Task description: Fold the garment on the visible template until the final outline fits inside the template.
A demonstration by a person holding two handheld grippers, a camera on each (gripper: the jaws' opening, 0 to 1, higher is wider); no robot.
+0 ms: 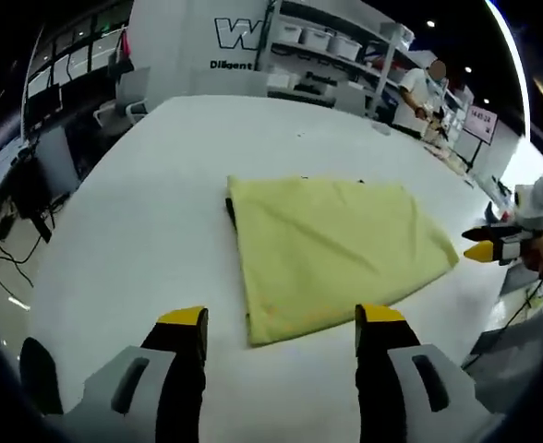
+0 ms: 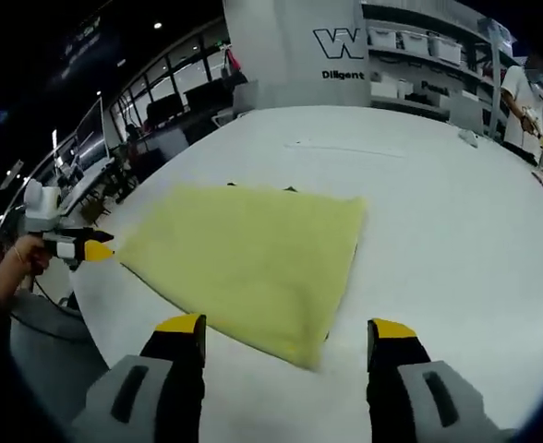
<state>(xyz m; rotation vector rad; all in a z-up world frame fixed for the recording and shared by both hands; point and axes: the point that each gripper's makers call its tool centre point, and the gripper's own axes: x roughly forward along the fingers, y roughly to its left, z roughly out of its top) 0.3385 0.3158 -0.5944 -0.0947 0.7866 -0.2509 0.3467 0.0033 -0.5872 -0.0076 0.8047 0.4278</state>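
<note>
The yellow garment (image 1: pixel 331 249) (image 2: pixel 253 258) is folded into a flat, neat shape with four sides. It lies on the white table (image 1: pixel 161 185) (image 2: pixel 438 203). A thin dark edge of the template (image 1: pixel 230 210) peeks out beside it.

Two low views from opposite table (image 1: pixel 142 212) edges, both facing the folded garment (image 1: pixel 331 249).

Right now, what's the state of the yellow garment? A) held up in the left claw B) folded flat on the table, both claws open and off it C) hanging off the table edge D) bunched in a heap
B: the yellow garment lies as a flat folded rectangle on the white table, with the left claw and right claw open and holding nothing.
</note>
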